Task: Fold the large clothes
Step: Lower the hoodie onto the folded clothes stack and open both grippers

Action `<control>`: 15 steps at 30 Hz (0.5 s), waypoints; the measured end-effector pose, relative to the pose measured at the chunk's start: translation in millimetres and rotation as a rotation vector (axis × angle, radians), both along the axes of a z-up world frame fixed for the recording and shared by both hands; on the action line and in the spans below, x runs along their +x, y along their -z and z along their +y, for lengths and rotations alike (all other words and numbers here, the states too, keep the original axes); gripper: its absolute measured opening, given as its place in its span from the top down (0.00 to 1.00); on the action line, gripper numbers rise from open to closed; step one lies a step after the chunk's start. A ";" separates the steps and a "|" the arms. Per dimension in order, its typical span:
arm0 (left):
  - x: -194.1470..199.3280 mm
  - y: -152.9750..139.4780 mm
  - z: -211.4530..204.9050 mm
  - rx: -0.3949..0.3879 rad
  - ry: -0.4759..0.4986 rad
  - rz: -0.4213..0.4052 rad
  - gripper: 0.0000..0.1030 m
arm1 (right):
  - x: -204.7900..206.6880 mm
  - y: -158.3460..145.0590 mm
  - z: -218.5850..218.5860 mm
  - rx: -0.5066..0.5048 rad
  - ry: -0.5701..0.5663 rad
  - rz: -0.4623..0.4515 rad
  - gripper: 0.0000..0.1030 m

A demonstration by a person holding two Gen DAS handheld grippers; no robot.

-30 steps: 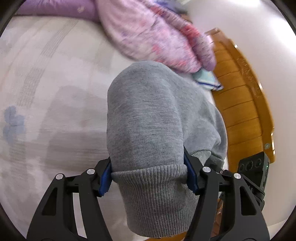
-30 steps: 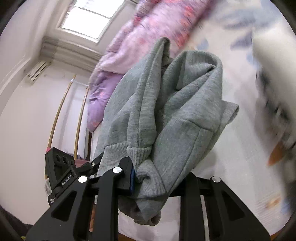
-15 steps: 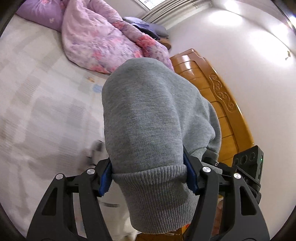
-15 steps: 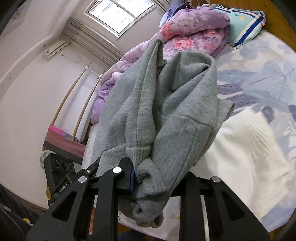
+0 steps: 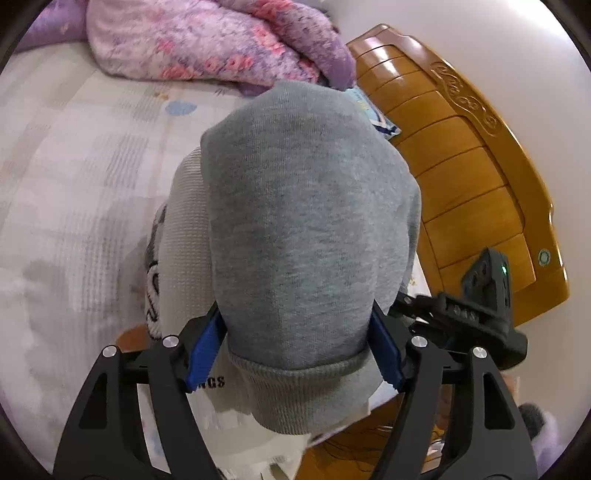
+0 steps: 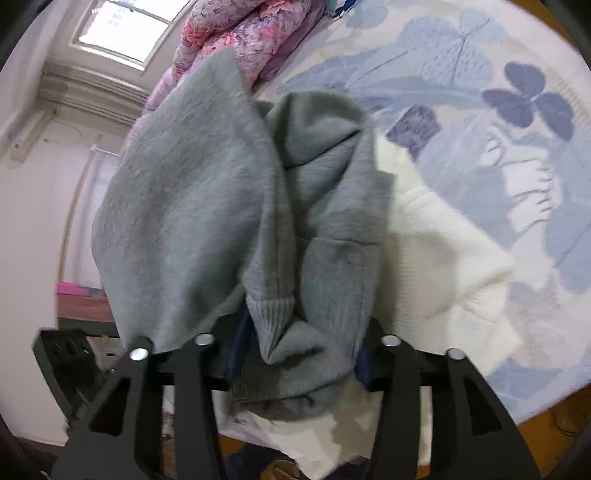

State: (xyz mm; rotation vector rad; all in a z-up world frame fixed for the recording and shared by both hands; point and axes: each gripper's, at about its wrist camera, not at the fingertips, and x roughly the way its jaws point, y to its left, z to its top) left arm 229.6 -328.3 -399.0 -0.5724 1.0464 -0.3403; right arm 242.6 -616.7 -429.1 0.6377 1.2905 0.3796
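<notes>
A grey sweatshirt point(image 5: 306, 229) hangs lifted above the bed, held by both grippers. My left gripper point(image 5: 295, 350) is shut on its ribbed hem, the blue pads pressing either side. My right gripper point(image 6: 295, 354) is shut on a bunched ribbed edge of the same sweatshirt point(image 6: 207, 206), which drapes in folds. The right gripper point(image 5: 484, 295) also shows in the left wrist view, close on the right. A white knitted garment point(image 6: 443, 266) lies flat on the bed beneath; it also shows in the left wrist view point(image 5: 184, 236) with black print.
The bed sheet point(image 6: 498, 92) has blue butterfly print. A pink and purple floral quilt point(image 5: 207, 48) is heaped at the far side. A wooden headboard point(image 5: 461, 155) stands to the right. A window point(image 6: 122, 29) and a white wall lie beyond.
Both grippers have carried the grey sweatshirt down and over the white garment on the bed. Their grip has not changed.
</notes>
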 end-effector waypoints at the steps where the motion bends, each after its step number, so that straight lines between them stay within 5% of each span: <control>1: 1.3 -3.5 2.8 0.003 0.007 0.008 0.31 | -2.3 -4.8 -4.4 -0.027 0.006 0.001 0.49; 6: -7.6 -45.3 14.8 0.119 0.029 -0.048 0.31 | -15.1 -39.5 -26.4 -0.216 0.027 0.003 0.48; 11: 6.8 -86.7 5.4 0.129 0.076 -0.153 0.28 | -5.9 -73.8 1.6 -0.158 -0.051 -0.117 0.48; 15: 45.0 -78.8 -13.4 0.159 0.140 -0.152 0.28 | 17.6 -64.2 48.9 -0.182 -0.133 -0.134 0.48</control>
